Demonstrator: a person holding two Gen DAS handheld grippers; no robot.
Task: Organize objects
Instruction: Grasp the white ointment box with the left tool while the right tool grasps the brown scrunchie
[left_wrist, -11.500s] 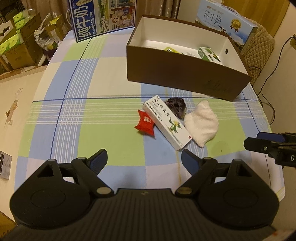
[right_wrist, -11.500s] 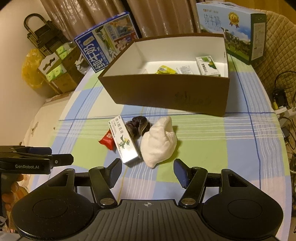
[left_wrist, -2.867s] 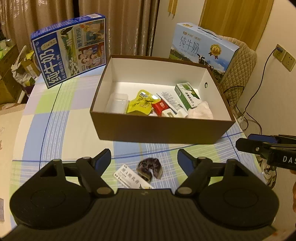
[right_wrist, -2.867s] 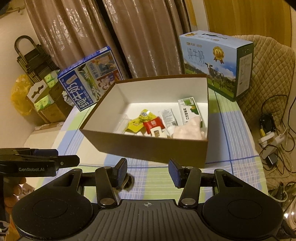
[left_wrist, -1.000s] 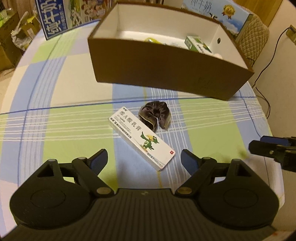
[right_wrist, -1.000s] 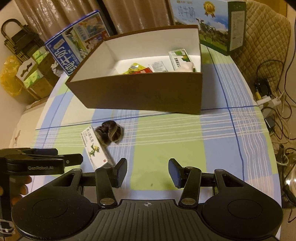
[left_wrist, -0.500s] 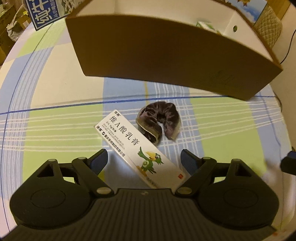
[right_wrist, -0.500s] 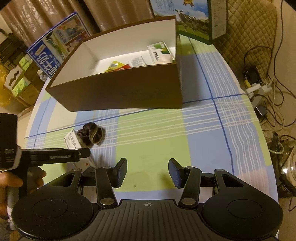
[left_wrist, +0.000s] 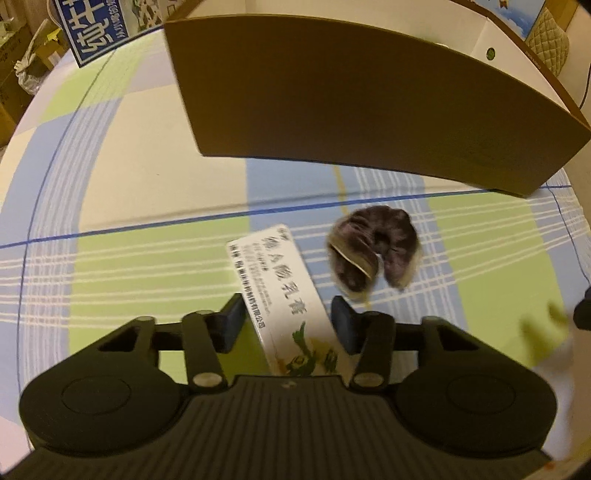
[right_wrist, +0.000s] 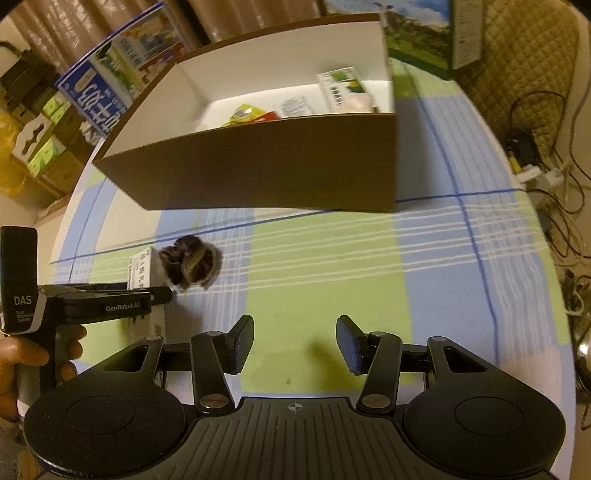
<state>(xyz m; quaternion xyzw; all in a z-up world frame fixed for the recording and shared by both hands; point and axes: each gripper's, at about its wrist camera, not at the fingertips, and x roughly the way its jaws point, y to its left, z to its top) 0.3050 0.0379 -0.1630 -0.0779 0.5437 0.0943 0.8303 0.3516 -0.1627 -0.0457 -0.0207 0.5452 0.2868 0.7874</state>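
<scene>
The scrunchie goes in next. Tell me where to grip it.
Pinch the scrunchie across one puffy side of its ring, coming from above with the right gripper, which is open and free. It lies flat and soft beside the carton.

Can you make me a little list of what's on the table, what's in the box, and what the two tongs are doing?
table: checked cloth in blue, green and white
box: brown box, open top, white inside
in the box: a green-and-white carton, a yellow packet and other small items
left on the table: long white medicine box and dark scrunchie
left tongs: open, one finger on each side of the medicine box, not yet closed on it
right tongs: open, nothing between them, above bare cloth
</scene>
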